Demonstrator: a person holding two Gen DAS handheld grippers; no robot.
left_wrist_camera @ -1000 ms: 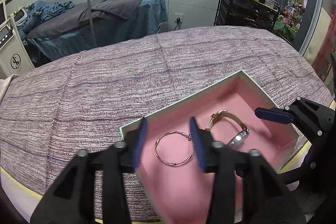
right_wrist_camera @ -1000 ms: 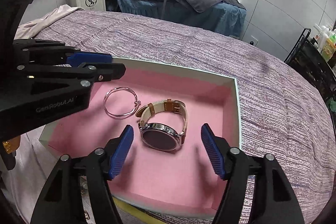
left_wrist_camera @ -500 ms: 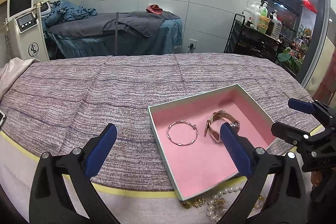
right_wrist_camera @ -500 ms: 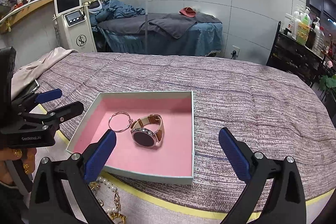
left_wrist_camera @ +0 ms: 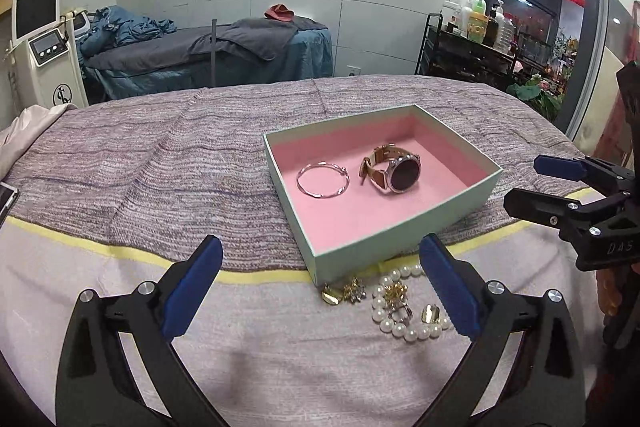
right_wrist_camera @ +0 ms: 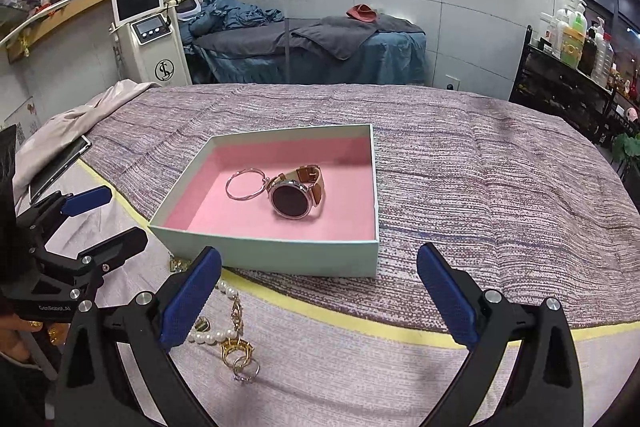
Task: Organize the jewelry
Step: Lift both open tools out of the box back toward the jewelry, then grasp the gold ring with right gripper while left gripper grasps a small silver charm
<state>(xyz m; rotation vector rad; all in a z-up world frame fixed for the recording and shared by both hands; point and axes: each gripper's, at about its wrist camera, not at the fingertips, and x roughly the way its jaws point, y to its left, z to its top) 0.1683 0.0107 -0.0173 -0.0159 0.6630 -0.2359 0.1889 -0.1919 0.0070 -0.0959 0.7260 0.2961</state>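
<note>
A pale green box (left_wrist_camera: 360, 247) (right_wrist_camera: 260, 249) with pink lining sits on the striped purple cover. Inside it lie a silver bangle (left_wrist_camera: 298, 182) (right_wrist_camera: 227, 185) and a tan-strapped watch (left_wrist_camera: 404, 174) (right_wrist_camera: 291, 199), side by side. On the pale cloth in front of the box are a pearl string (left_wrist_camera: 385, 325) (right_wrist_camera: 206, 338), gold pieces (left_wrist_camera: 332, 295) and rings (right_wrist_camera: 238, 349). My left gripper (left_wrist_camera: 320, 241) (right_wrist_camera: 126, 213) hangs open and empty above that loose jewelry. My right gripper (right_wrist_camera: 319, 251) (left_wrist_camera: 523, 182) is open and empty before the box's near wall.
A dark phone or tablet (right_wrist_camera: 60, 167) and a pink cloth (right_wrist_camera: 72, 119) lie at the left edge of the bed. A yellow stripe (right_wrist_camera: 360, 319) crosses the near cover. Behind stand a treatment bed (left_wrist_camera: 208, 51), a white machine (right_wrist_camera: 148, 39) and a black bottle rack (left_wrist_camera: 472, 55).
Both grippers have backed out of the box toward the near edge and spread wide. The bangle and the watch stay lying in the box. The loose pearls and gold pieces have come into view.
</note>
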